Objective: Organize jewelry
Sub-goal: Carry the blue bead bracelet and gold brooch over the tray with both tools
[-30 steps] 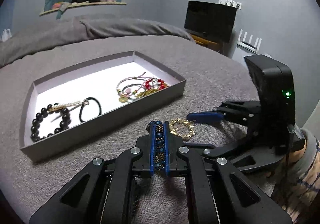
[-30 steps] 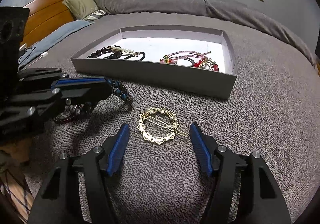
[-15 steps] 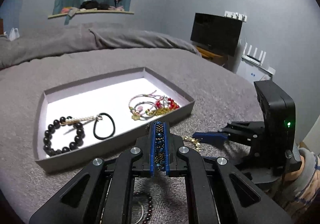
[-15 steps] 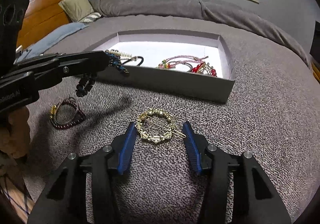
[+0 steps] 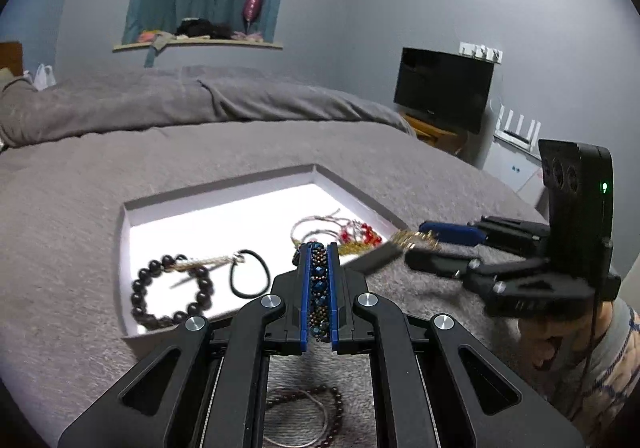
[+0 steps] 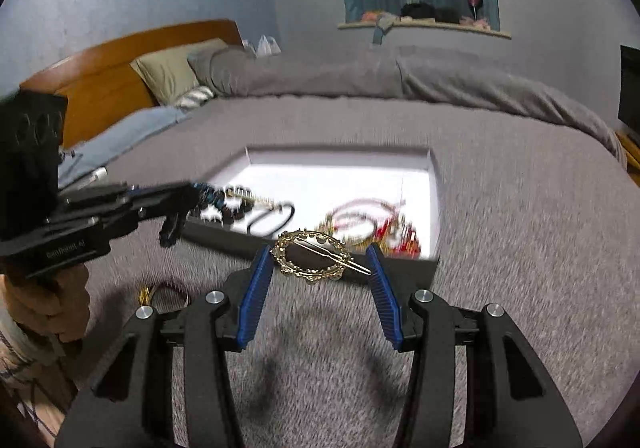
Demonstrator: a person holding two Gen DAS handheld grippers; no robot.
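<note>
Now both tongs carry jewelry toward the far box [image 5: 224, 188]: left gripper [image 5: 319, 286] pinched tight on the blue bracelet [image 5: 319, 280], right gripper [image 6: 320, 268] half-wide, squeezing the gold clip [image 6: 316, 256].

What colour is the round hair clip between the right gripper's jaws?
Gold; the round hair clip shows best in the right wrist view.

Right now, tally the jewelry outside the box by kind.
Bead bracelets: 2 (blue bracelet, dark red bracelet)
Hair clips: 1 (gold hair clip)
Total: 3
</note>
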